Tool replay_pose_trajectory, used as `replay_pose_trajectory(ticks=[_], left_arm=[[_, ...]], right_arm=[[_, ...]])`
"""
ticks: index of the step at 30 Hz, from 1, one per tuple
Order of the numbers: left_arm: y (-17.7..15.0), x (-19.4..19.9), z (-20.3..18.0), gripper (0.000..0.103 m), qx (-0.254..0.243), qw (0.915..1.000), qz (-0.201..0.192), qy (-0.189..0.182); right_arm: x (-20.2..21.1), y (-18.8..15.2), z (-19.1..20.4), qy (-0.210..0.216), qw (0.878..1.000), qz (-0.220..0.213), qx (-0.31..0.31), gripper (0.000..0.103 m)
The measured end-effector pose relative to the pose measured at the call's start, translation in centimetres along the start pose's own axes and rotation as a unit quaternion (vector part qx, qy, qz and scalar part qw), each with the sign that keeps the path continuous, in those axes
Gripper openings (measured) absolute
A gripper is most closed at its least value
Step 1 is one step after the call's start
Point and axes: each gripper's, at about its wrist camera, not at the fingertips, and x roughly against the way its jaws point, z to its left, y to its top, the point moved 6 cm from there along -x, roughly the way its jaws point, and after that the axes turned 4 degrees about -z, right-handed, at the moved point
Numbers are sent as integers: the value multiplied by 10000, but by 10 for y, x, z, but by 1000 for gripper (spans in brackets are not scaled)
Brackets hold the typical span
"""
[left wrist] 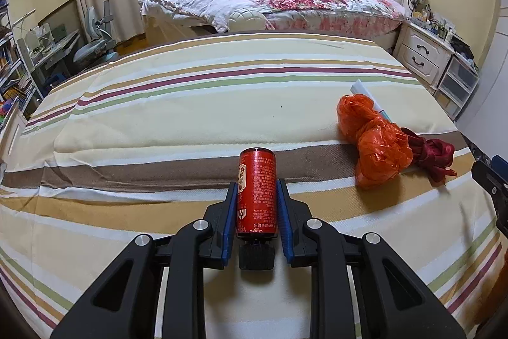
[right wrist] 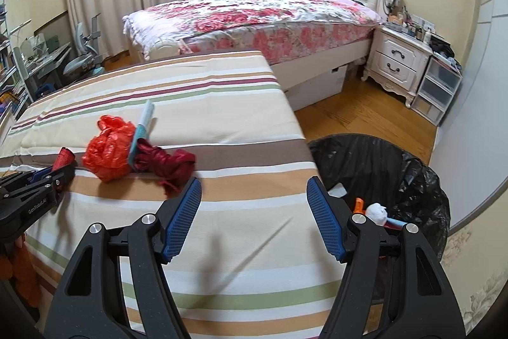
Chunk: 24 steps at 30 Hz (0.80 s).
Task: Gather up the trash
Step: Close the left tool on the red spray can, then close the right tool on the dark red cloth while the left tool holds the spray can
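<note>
My left gripper [left wrist: 256,189] is shut on a red drink can [left wrist: 256,189], held just above the striped table cover; it shows at the left of the right wrist view [right wrist: 47,177]. An orange plastic bag [left wrist: 371,138] lies to its right with a dark red ribbon bundle [left wrist: 428,154] and a white-and-teal wrapper [left wrist: 370,99]; the bag [right wrist: 109,148], ribbon [right wrist: 165,162] and wrapper [right wrist: 143,129] also show in the right wrist view. My right gripper [right wrist: 254,212] is open and empty over the table's right edge. A bin with a black bag [right wrist: 397,167] stands on the floor beside the table and holds some trash.
The striped table [left wrist: 190,104] fills the foreground. Behind it is a bed with a floral quilt [right wrist: 254,15]. A white nightstand [right wrist: 397,62] and plastic drawers [right wrist: 438,91] stand at the right. A desk and chair [left wrist: 95,43] are at the far left.
</note>
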Motion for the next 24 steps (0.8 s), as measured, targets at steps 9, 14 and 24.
replay_pose_trajectory(ticks=[9, 14, 24], left_arm=[[-6, 6, 21, 25, 161, 9998, -1, 100], [-8, 8, 29, 25, 201, 9997, -7, 143], [-10, 8, 31, 25, 196, 9997, -55, 154]], right_arm=[[-17, 4, 33, 287, 9989, 184, 334, 67], [-32, 10, 48, 340, 9978, 289, 488, 68], [-39, 6, 59, 456, 9960, 468, 603, 44]])
